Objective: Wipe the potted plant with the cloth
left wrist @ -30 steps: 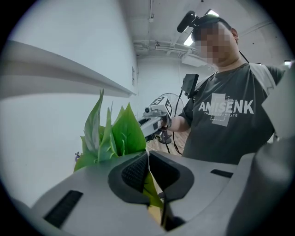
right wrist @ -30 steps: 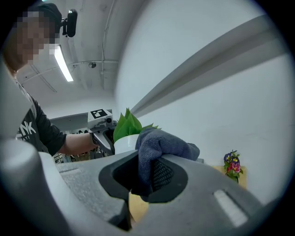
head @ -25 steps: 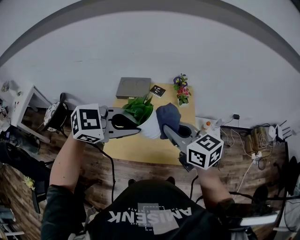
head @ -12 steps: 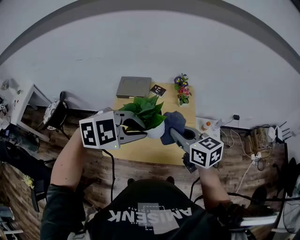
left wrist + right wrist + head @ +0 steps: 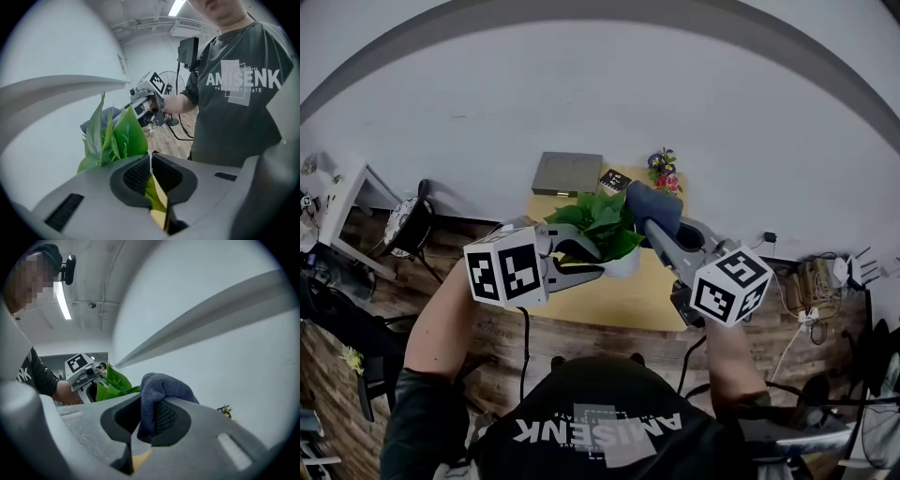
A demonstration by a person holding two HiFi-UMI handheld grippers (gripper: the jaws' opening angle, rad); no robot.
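The potted plant has broad green leaves and a white pot; it hangs above the wooden table. My left gripper is shut on the pot's thin white rim, with the leaves rising just past the jaws. Shut on a blue-grey cloth, my right gripper stands at the plant's far right side, level with the top leaves. In the right gripper view the cloth bulges out between the pads, and the leaves and the left gripper lie beyond it.
At the table's back lie a grey flat box and a black marker card, with a small flower pot at the back right. A chair stands left of the table. Cables run over the floor at the right.
The pot has rolled from lying sideways to nearly upright in my left gripper. My right gripper has risen with the cloth from the pot's side to beside the top leaves.
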